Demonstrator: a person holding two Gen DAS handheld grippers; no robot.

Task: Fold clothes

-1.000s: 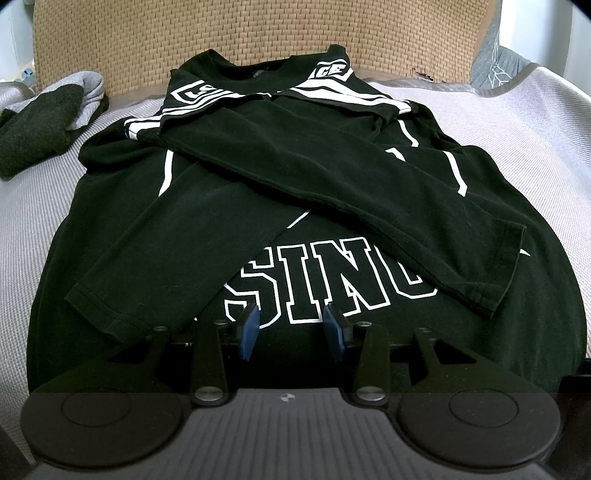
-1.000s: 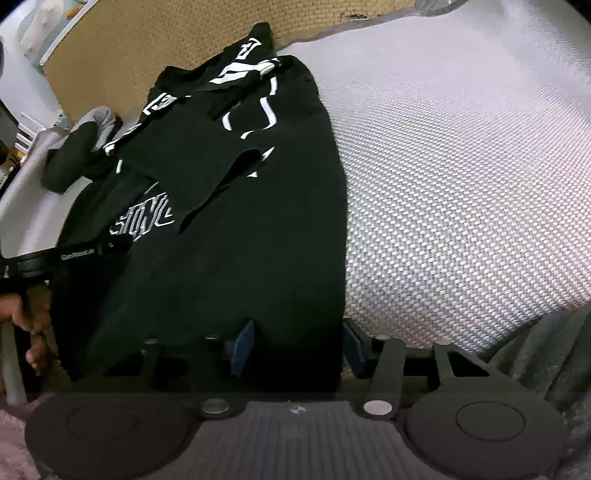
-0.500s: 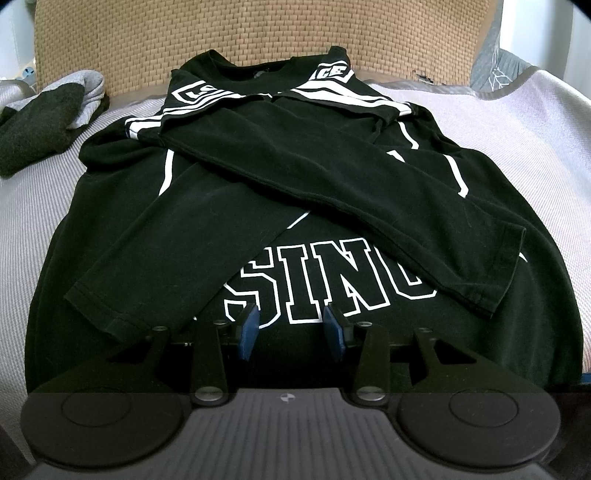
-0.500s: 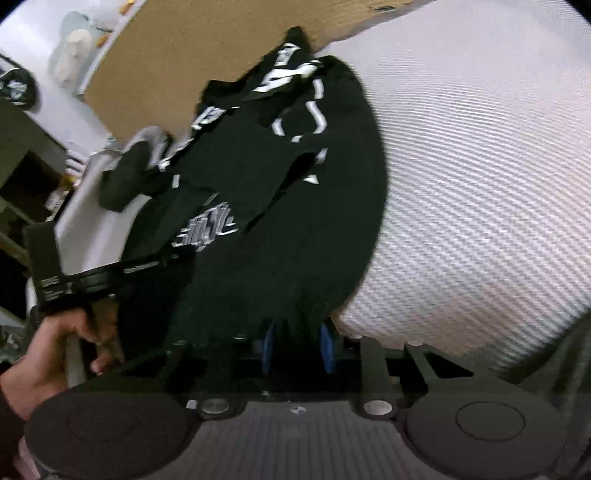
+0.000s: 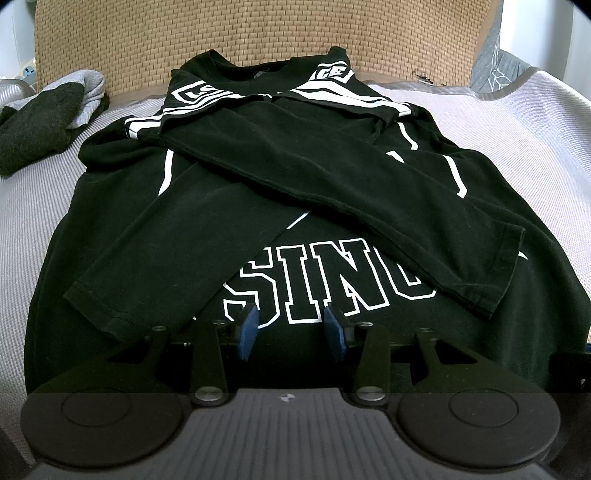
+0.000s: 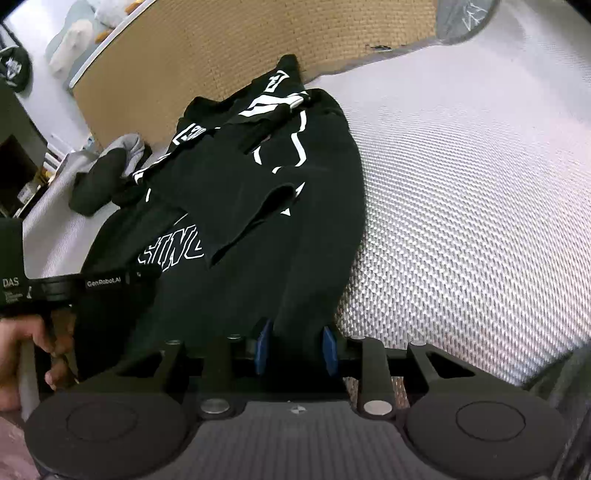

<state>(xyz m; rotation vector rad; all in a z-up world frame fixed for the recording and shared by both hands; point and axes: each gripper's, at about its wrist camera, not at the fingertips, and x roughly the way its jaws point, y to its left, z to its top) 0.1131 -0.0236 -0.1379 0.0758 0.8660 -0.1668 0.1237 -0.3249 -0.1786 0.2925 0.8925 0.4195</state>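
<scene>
I'm working a black shirt [image 5: 295, 177] lying flat on the grey bed [image 5: 535, 147], collar toward the woven headboard [image 5: 258, 33], both sleeves crossed over the chest above the white lettering. At far left a dark-and-grey pile [image 5: 40, 118] is sitting on the bed, apart from the shirt.

Left gripper [image 5: 291, 328] is sitting at the near hem, jaws partly apart with black cloth between them; I cannot tell whether the pads are actually pressing on the hem or just straddling it.

Right gripper [image 6: 295, 347] is at the shirt's right bottom corner. Its jaws have just been closing, and a bunched ridge of hem is sitting between the blue pads [image 6: 263, 345], so I'm reading that as a pinch on the shirt. A hand [image 6: 26, 347] is holding the left gripper's handle at the left edge of the right view.

I'm judging the next move as lifting the hem toward the collar.

Risks:
- Left side is possibly not gripped, so a lift would be dragging one corner only and skewing the fold.
- Right pinch may be catching just the top layer, leaving the back behind.
- The loose top sleeve may be sliding off as the hem is rising.
</scene>
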